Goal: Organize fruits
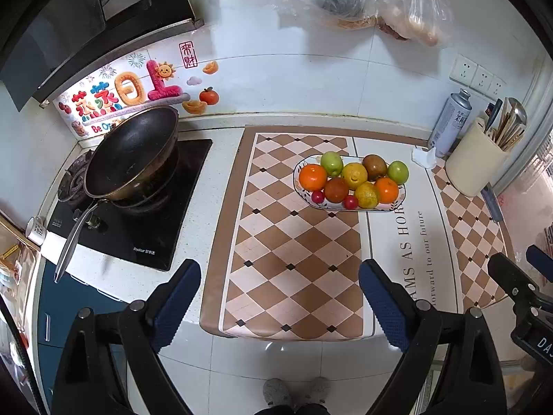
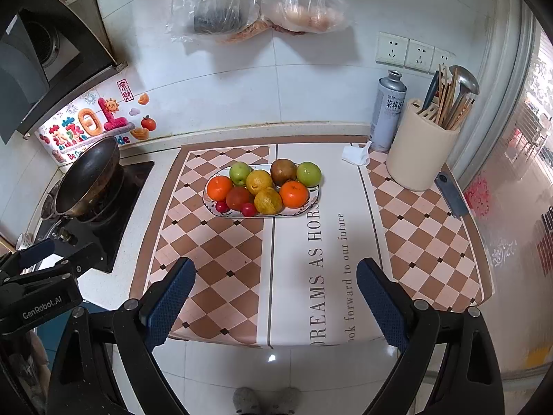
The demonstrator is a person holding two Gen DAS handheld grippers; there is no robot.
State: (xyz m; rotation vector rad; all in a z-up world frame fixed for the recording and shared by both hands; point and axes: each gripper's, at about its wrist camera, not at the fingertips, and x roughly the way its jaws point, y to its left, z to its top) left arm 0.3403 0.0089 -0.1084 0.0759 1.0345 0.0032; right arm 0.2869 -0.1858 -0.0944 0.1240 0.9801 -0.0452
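An oval patterned plate (image 1: 397, 204) (image 2: 312, 204) rests on the checkered mat, piled with fruit: two oranges (image 1: 312, 177) (image 2: 293, 193), two green apples (image 1: 331, 163) (image 2: 308, 173), yellow citrus (image 1: 354, 175) (image 2: 259, 181), a brown fruit (image 1: 375, 166) (image 2: 283, 171), a red one (image 1: 336, 189) (image 2: 238, 197) and two small red fruits (image 1: 350, 202) (image 2: 248, 209). My left gripper (image 1: 280, 297) hangs open over the mat's near edge, well short of the plate, with nothing between its fingers. My right gripper (image 2: 276, 294) is likewise open and holds nothing.
A black wok (image 1: 133, 154) (image 2: 88, 176) sits on the stove at the left. A spray can (image 1: 449, 122) (image 2: 387, 110), a cream utensil holder (image 1: 475, 166) (image 2: 420, 148), a crumpled white tissue (image 2: 356, 155) and a knife (image 2: 451, 195) stand at the right. Plastic bags (image 2: 259, 0) hang on the wall.
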